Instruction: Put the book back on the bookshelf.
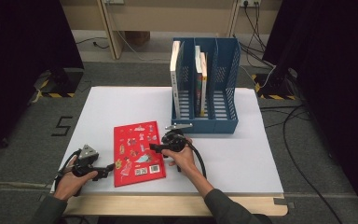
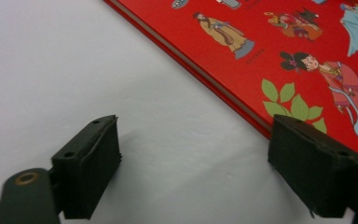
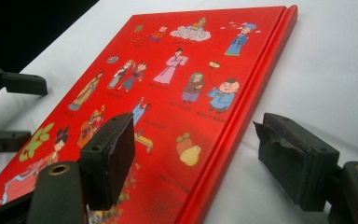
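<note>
Two grippers, left gripper (image 1: 108, 169) and right gripper (image 1: 153, 148), flank a red book (image 1: 137, 151) lying flat near the table's front edge, jaws parted, grasping nothing. Stiff, glossy, probably slippery; best pinched at its spine.

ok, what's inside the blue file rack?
The blue file rack holds three upright books: a white-spined one in the left slot, two in the middle. The right slot looks empty; its floor is partly hidden.
</note>
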`<state>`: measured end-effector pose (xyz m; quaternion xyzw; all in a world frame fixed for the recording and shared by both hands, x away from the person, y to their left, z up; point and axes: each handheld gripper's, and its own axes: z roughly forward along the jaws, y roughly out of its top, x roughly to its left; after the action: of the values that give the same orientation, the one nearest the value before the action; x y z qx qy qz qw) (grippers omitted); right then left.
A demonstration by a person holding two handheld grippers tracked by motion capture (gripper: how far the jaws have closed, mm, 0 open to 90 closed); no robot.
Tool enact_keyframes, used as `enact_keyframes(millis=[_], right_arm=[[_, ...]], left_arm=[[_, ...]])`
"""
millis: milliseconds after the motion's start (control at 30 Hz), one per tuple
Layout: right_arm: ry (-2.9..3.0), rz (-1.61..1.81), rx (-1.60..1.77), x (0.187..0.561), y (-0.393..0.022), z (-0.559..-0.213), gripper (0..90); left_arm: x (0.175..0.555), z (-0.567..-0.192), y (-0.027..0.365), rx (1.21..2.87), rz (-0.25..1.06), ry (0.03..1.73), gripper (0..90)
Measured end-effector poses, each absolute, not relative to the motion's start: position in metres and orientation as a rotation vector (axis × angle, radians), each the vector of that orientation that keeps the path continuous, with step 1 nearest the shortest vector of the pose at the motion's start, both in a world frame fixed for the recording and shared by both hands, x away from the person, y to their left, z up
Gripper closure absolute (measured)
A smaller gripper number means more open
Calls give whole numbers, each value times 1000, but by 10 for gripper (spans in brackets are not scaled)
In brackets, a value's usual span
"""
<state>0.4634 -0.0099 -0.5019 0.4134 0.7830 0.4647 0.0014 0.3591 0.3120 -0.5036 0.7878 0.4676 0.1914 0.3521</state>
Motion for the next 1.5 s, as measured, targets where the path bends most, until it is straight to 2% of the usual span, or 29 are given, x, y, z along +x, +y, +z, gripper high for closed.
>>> enact_keyframes(millis=[367, 700, 900, 967, 1133, 1200, 1500], right_arm=[[2464, 1458, 1325, 464, -3, -502, 295], [2342, 1611, 1494, 458, -8, -508, 300], [2309, 1677, 1592, 455, -14, -510, 354], [2297, 1707, 1641, 454, -17, -510, 428], [2310, 1734, 1662, 454, -20, -514, 492], [2337, 1743, 1637, 455, -21, -514, 548], [2443, 1786, 1434, 452, -12, -503, 550]], left_arm=[[359, -504, 311, 2040, 493, 1213, 133], [360, -504, 311, 2042, 489, 1213, 125], [360, -505, 311, 2040, 490, 1211, 126], [360, -505, 312, 2040, 489, 1209, 127], [359, -505, 312, 2039, 490, 1206, 127], [359, -505, 312, 2039, 489, 1206, 127], [359, -505, 313, 2037, 489, 1200, 128]])
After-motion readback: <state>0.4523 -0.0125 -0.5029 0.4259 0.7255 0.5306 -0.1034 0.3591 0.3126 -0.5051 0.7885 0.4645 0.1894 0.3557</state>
